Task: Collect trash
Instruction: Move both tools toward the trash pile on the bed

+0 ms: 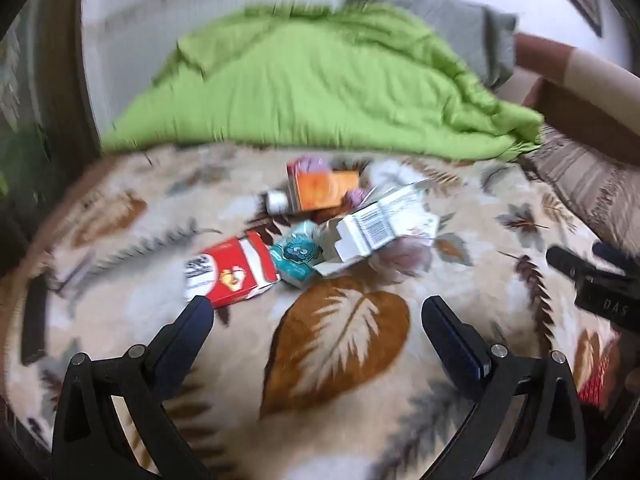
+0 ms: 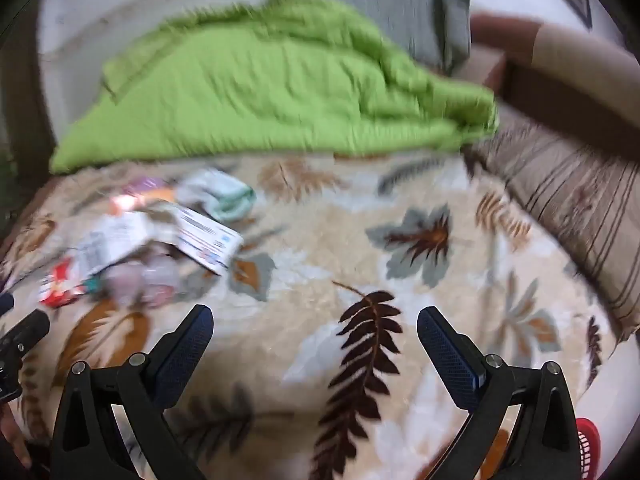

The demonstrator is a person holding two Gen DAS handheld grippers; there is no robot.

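The left claw (image 1: 318, 312) hangs with its jaws wide apart and empty above a leaf-patterned blanket (image 1: 344, 344) on a bed, and the right claw (image 2: 316, 320) hangs beside it, equally wide and empty. The trash lies in one loose heap just ahead of the left claw: a red carton (image 1: 236, 274) nearest, a small teal pack (image 1: 294, 258) touching it, a white barcoded box (image 1: 380, 230) and an orange box (image 1: 324, 188) behind, all in front of a green duvet (image 1: 312, 88). A good first grab would likely be the red carton, taken across its narrow sides without catching the plush blanket.
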